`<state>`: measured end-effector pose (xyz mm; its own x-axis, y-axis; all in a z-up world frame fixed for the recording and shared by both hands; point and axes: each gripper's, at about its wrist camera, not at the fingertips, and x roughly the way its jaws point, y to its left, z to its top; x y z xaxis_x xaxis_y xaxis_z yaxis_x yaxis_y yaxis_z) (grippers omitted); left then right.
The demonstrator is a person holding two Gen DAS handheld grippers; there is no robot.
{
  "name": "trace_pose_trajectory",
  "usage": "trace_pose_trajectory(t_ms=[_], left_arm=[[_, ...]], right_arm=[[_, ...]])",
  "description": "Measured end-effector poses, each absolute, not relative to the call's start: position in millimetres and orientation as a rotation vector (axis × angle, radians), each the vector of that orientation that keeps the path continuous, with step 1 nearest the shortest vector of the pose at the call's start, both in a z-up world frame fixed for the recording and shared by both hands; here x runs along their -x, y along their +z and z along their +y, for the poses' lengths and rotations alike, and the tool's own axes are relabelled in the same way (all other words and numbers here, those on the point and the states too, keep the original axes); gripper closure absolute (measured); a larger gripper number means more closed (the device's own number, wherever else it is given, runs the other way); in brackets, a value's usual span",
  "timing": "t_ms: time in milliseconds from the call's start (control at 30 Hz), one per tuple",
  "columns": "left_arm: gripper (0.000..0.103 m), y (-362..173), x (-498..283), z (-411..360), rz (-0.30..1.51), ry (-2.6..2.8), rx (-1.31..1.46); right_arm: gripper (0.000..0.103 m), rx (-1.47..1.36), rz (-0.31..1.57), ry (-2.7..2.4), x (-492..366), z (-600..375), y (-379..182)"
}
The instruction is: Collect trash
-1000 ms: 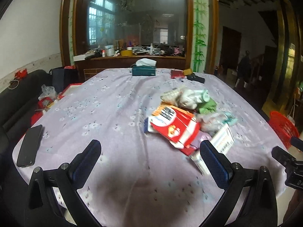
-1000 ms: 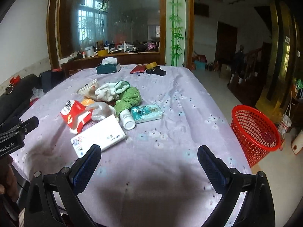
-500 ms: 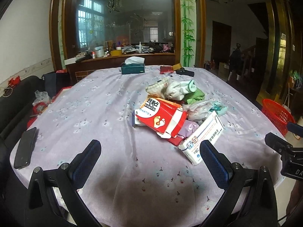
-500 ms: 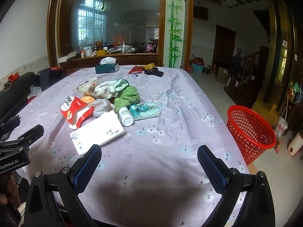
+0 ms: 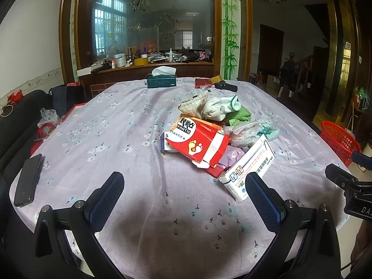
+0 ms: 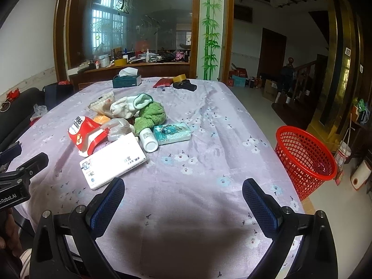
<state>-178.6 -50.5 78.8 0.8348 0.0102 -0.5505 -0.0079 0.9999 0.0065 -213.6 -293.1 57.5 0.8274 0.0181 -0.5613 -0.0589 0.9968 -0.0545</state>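
Both grippers hang over the near edge of the worktop, which carries a lilac flowered cloth. The left gripper has its 2 fingers spread wide with nothing between them, and the right gripper is spread and empty in the same way.

The trash lies in 1 heap near the middle of the worktop, ahead of both grippers and touched by neither. Nearest is a flat white box; a red pack leans just behind it. A white bottle lies on its side, touching a teal tissue pack. Behind them are a green cloth, a white sock, a clear crumpled bag and a tan pouch.

A red basket stands on the floor off the right side of the worktop, well apart from the heap. A tissue box sits at the far end, and a phone lies at the near left edge.
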Motion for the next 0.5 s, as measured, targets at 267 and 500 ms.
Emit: trace_pose_trajectory(t_ms=[267,500], left_arm=[[0.0,78.6,177.6,-55.9,0.582,-0.006,-0.017],[0.0,77.5,175.4,-57.1,0.593,-0.02,-0.022]], right_arm=[[0.0,0.075,0.601,0.04,212.7,-293.0,57.5],[0.0,0.074,0.606,0.047,211.7,-293.0,56.5]])
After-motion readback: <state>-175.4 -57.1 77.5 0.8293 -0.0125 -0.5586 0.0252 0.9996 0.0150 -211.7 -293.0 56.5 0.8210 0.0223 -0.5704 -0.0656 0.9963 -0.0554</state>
